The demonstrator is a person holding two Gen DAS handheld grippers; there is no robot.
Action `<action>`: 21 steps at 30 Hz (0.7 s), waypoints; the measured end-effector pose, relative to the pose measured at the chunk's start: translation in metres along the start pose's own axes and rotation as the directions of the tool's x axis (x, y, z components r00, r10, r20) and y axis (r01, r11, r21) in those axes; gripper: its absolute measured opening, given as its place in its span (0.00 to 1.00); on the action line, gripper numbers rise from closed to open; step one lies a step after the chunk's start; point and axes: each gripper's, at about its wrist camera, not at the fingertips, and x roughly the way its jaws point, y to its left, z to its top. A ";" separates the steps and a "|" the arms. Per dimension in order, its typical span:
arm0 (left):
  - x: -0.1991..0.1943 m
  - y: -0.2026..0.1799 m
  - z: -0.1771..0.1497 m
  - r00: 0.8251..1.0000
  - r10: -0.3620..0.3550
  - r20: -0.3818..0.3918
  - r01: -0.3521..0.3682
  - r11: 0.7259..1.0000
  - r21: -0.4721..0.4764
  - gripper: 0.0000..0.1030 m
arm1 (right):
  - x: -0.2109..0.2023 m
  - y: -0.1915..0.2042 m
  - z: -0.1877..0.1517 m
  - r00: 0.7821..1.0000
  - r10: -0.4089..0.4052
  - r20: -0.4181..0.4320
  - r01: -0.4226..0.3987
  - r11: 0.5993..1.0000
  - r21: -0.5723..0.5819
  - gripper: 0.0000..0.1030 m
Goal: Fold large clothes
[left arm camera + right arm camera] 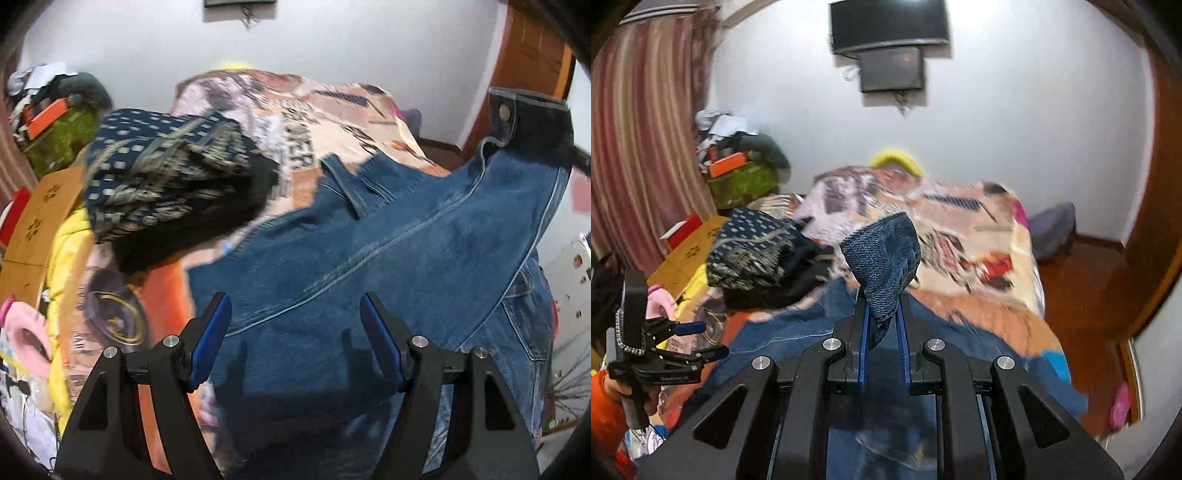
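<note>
Denim pinched between the blue-lined jaws of the right gripper point(883, 317), nearly closed on a bunched corner of the jeans point(882, 258) that stands up past the tips. Held aloft at the far right of the left wrist view, too, with a metal snap button point(504, 109) showing on the raised waistband. Draped from there down across the bed point(343, 110), with stitched seams and a back pocket facing up.

Spread wide and holding nothing, the left gripper point(295, 325), jaws apart just above the denim point(369, 251). Seen again at the lower left of the right wrist view point(698, 339), small lettering on its black body too blurred to read.

Further out on the bed, beside the jeans, a folded dark blue patterned garment point(162, 177) atop something black. Printed on the bedspread point(960, 229), large dark letters ending in "ER", possibly more, smeared by motion. Left of the bed, a wooden cabinet point(40, 218) and an orange box point(727, 164). High on the white wall, a dark screen point(888, 24). At far left, striped curtains point(639, 129).
</note>
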 end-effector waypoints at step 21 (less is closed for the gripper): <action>0.043 -0.062 -0.028 0.994 0.003 -0.113 0.014 0.989 0.150 0.69 | 0.013 -0.081 -0.110 0.971 -0.086 -0.221 0.153 0.940 0.305 0.24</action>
